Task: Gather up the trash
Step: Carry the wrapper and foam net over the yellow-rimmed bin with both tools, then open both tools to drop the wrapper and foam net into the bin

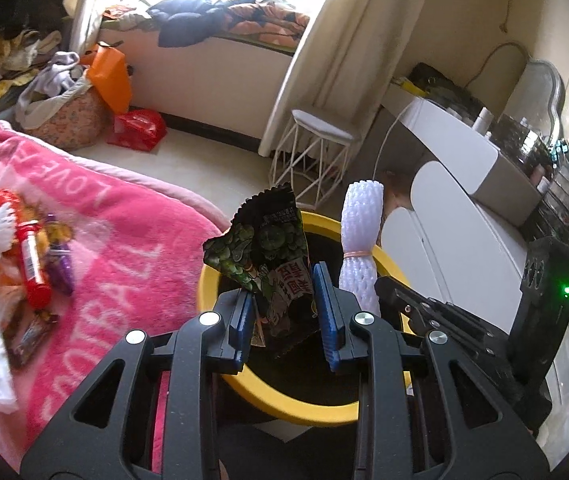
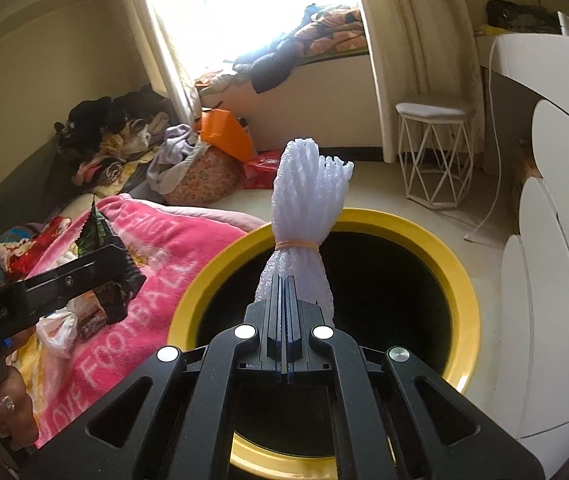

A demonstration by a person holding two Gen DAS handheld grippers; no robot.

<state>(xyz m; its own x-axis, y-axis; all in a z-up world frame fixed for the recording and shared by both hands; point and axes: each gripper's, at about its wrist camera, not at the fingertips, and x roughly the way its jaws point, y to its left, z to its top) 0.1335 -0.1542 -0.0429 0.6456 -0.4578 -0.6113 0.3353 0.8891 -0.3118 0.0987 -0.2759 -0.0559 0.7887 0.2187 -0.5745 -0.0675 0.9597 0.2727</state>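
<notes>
Both my grippers hang over the yellow-rimmed bin (image 2: 466, 280), its round black mouth wide beneath my fingers; the rim's left edge sits just beside the pink blanket (image 1: 124, 240), while pale floor lies bare beyond it up to the white wire stool (image 2: 436, 148) and the white cabinet (image 2: 556, 248) on the right. The blanket reads "LOVE" and "FOOTBALL" in white letters; the black arm of my other tool carries small white lettering I can only partly read. My left gripper (image 1: 286, 312) is clamped on the snack wrapper (image 1: 268, 252), a dark green packet with printed characters too small for me to make out; its lower end sits between the blue pads, its serrated top stands up above the bin's mouth. My right gripper (image 2: 284, 332) is pressed fully together on the bottom of the white foam net (image 2: 308, 208), a bundle cinched by an orange rubber band (image 2: 296, 245), fanning upward over the bin. More wrappers (image 1: 32, 264) lie on the blanket at left, well apart from my fingers.
</notes>
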